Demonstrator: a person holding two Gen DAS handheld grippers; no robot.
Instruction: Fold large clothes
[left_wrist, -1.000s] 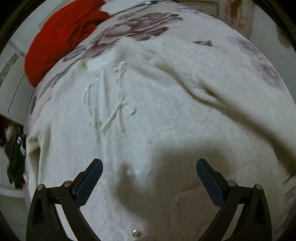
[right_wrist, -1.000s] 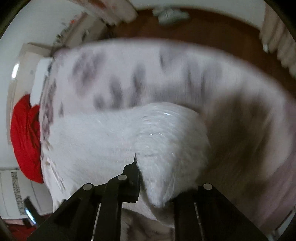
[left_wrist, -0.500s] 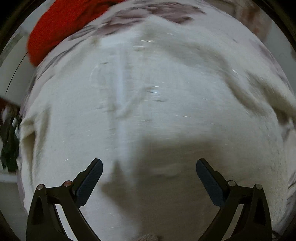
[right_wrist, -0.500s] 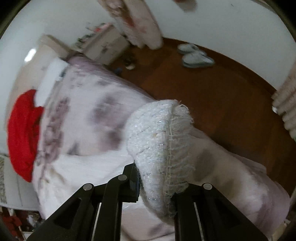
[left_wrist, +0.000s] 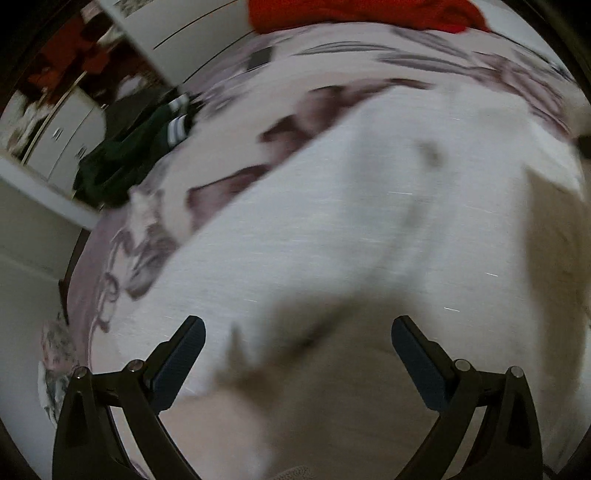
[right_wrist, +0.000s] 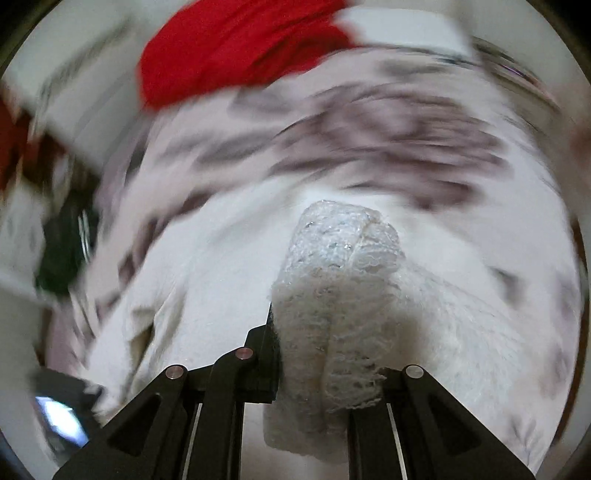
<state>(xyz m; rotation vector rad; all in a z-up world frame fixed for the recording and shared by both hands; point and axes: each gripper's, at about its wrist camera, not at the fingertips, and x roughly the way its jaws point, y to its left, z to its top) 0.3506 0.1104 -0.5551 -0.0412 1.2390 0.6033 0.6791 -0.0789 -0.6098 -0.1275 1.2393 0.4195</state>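
Note:
A large white knitted garment (left_wrist: 369, 221) lies spread over a bed with a pale floral cover (left_wrist: 229, 147). In the left wrist view my left gripper (left_wrist: 297, 350) hangs open just above the garment's near part, nothing between its blue pads. In the right wrist view my right gripper (right_wrist: 325, 343) is shut on a thick bunched fold of the same white knit (right_wrist: 332, 277), which bulges up between the fingers and hides the fingertips. The rest of the garment (right_wrist: 207, 280) trails over the bed beyond it. Both views are blurred by motion.
A red cloth (left_wrist: 362, 14) (right_wrist: 229, 51) lies at the bed's far end. A dark green garment with white stripes (left_wrist: 129, 155) hangs off the bed's left edge, near white cabinets (left_wrist: 70, 140). A white pillow (right_wrist: 399, 26) sits beside the red cloth.
My left gripper has swept sideways and rolled, bringing the bed's left edge and the green garment into sight. My right gripper, still clamped on the white fold, has swung from facing the floor towards the bed.

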